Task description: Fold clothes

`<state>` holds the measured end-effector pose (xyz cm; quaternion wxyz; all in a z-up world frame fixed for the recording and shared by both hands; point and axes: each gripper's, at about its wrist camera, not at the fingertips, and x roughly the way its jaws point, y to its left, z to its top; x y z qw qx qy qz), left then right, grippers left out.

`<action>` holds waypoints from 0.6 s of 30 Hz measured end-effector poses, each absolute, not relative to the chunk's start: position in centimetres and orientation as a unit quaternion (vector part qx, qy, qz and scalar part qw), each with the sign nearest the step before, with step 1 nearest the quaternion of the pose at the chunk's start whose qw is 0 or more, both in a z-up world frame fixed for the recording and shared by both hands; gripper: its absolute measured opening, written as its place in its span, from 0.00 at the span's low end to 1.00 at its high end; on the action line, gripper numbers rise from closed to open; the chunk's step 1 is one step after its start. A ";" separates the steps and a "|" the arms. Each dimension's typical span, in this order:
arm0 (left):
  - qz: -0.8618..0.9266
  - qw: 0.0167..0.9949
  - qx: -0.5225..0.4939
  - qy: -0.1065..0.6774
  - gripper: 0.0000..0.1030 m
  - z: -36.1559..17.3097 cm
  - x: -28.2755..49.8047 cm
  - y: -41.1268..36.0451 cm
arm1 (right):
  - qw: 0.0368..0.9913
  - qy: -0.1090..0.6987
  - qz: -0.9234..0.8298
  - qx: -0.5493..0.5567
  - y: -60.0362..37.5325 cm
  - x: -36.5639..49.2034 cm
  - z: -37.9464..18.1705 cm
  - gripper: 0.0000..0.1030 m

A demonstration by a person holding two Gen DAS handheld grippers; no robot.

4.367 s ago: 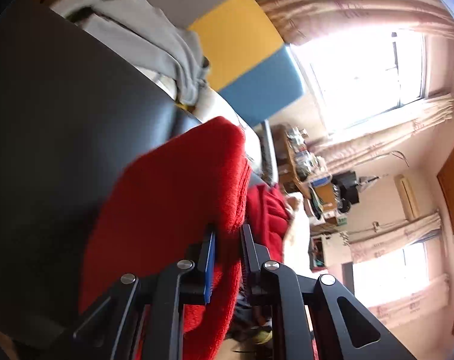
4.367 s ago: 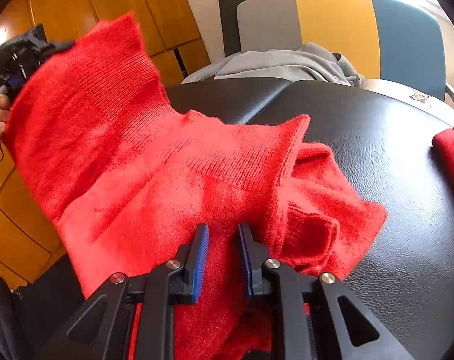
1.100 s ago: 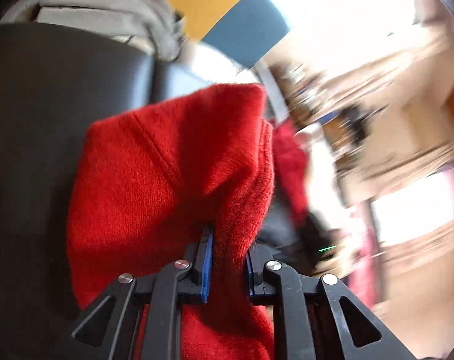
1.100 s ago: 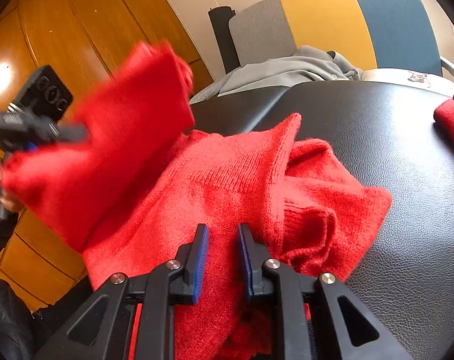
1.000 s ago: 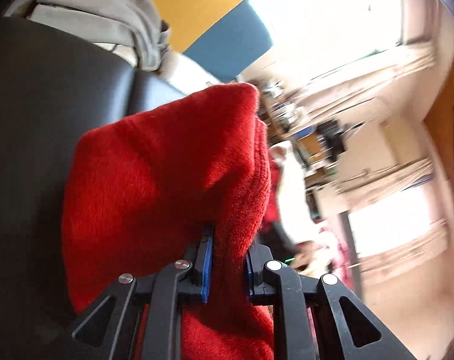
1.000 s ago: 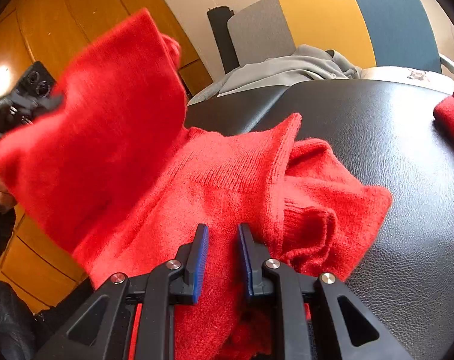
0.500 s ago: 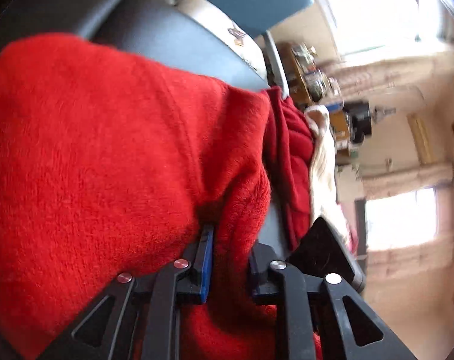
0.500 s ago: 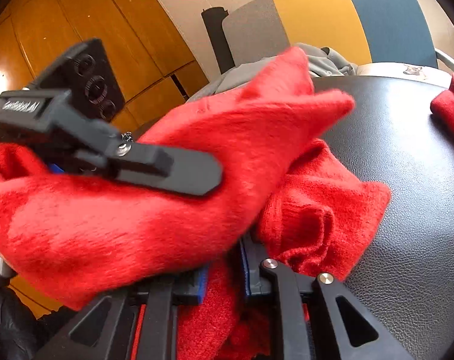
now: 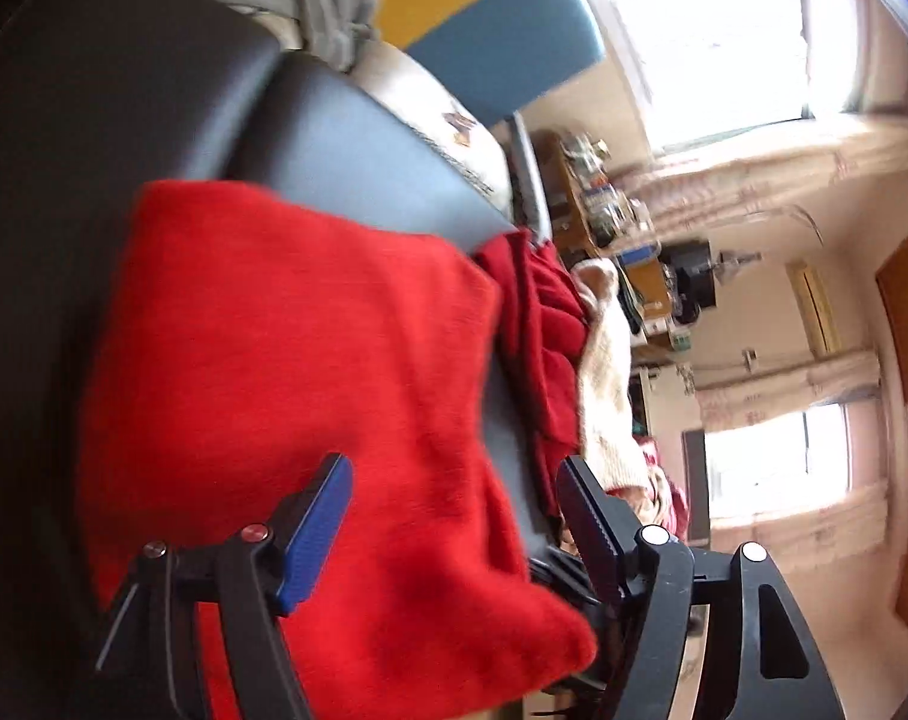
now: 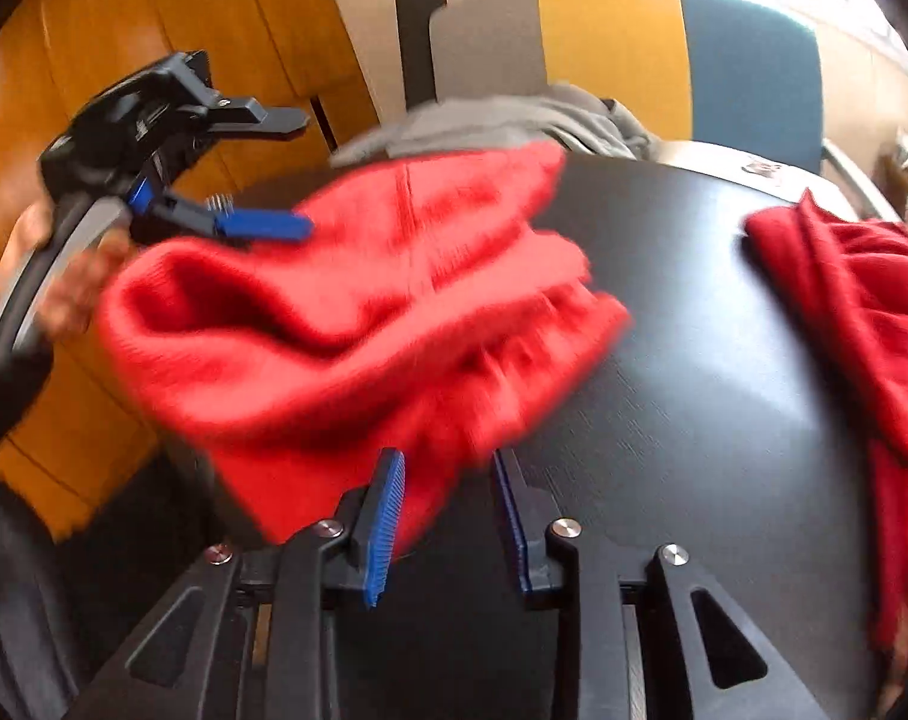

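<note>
Both claws are letting go: the right gripper [image 10: 448,516] has its jaws opening, the near corner of the red sweater [image 10: 364,324] slack between them, unpressed; the left gripper [image 9: 454,516] is spreading wide over the same knit. Just beyond, the sweater lies folded in a thick bundle on the black padded table [image 10: 724,360]. It looks soft, light and floppy, best pinched at a folded edge or corner. Farther off lie another red garment [image 10: 844,300] and a grey garment [image 10: 514,120]. No containers show.
</note>
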<state>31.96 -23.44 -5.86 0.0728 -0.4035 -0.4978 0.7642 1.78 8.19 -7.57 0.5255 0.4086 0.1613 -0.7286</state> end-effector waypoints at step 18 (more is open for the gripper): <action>0.845 0.040 -0.345 -0.407 0.74 -5.2 37.5 -24.7 | 0.636 0.136 -0.552 0.522 -2.0 4.1 -7.0 0.35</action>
